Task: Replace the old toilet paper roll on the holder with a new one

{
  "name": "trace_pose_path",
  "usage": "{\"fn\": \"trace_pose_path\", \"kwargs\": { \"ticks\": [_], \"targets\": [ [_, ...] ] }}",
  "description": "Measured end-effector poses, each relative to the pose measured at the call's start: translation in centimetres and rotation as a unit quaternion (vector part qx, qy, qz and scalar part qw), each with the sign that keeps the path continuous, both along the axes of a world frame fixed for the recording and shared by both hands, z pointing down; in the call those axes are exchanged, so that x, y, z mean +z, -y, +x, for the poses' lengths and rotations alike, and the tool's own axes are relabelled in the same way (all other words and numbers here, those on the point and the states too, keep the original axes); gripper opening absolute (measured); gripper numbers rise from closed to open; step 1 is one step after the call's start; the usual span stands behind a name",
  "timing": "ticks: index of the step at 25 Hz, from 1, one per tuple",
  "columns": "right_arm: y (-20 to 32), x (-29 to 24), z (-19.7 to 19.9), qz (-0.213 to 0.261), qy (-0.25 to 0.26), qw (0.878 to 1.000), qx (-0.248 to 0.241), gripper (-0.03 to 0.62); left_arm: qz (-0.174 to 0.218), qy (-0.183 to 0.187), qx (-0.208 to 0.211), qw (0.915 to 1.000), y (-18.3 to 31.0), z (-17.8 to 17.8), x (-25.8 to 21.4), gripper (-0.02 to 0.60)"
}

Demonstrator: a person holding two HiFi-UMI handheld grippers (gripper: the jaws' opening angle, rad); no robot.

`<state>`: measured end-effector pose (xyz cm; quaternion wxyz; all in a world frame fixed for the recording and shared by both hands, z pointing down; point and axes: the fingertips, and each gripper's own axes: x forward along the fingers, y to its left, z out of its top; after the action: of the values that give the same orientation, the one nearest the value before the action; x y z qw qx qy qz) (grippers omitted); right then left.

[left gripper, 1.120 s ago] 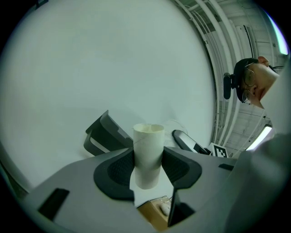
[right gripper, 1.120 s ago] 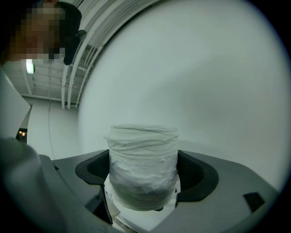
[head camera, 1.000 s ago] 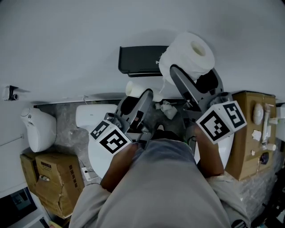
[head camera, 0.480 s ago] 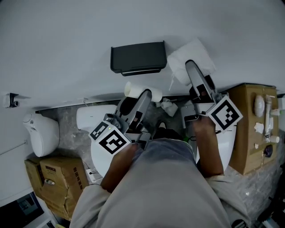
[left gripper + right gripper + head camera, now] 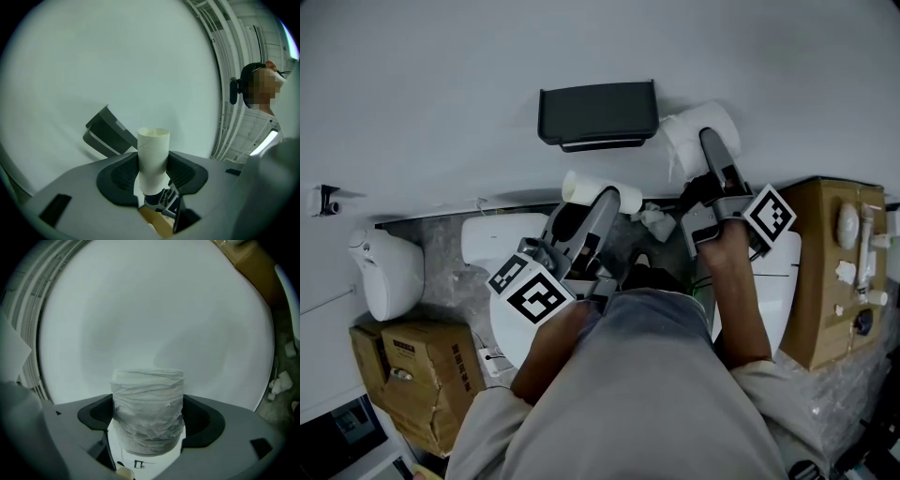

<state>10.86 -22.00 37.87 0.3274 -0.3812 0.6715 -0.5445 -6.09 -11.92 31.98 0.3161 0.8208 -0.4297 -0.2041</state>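
I had flat, cool, rather dim light throughout, with no hard glare. In the head view the wall [image 5: 441,84] read an even grey, shadows were faint and soft-edged, and straight lines bowed towards the edges. Both gripper views were heavy fisheye, black at the corners. A bright light strip [image 5: 265,143] glowed at the right of the left gripper view, where the cardboard tube [image 5: 153,152] looked crisp. The new roll [image 5: 147,411] looked softer, with a vague shadow on the wall behind it.

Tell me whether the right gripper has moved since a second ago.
Yes. The right gripper, shut on the new roll, has come down: from overlapping the black holder's top right corner to beside its lower right corner.
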Motion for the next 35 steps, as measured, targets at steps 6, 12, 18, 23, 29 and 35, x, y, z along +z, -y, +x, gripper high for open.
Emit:
{"fn": "trace_pose_path", "kwargs": {
  "ticks": [6,12,18,23,29,35],
  "targets": [
    [0.7,1.6,-1.0,-0.021,0.032,0.999,0.01,0.446,0.001,-0.004,-0.009,1.0,-0.3,-0.6,-0.1,0.184],
    [2.0,2.5,-2.3,-0.033,0.042,0.998,0.017,0.446,-0.001,-0.007,-0.018,0.9998,-0.5,-1.5,-0.1,0.184],
    [2.1,2.8,-2.8,-0.028,0.053,0.998,0.025,0.446,0.0,-0.008,-0.022,0.9997,-0.2,-1.5,0.0,0.184],
    [1.2,3.0,-4.7,-0.03,0.063,0.998,0.007,0.446,-0.002,-0.011,-0.02,0.9997,0.0,-1.5,0.1,0.184],
    [0.3,2.9,-6.1,-0.019,0.065,0.998,-0.018,0.446,-0.001,-0.01,-0.027,0.9996,0.1,-1.6,0.1,0.184],
    [-0.7,2.7,-7.7,-0.006,0.056,0.997,-0.05,0.446,0.002,-0.009,-0.038,0.9992,0.0,-2.7,-0.1,0.184]
  ]
}}
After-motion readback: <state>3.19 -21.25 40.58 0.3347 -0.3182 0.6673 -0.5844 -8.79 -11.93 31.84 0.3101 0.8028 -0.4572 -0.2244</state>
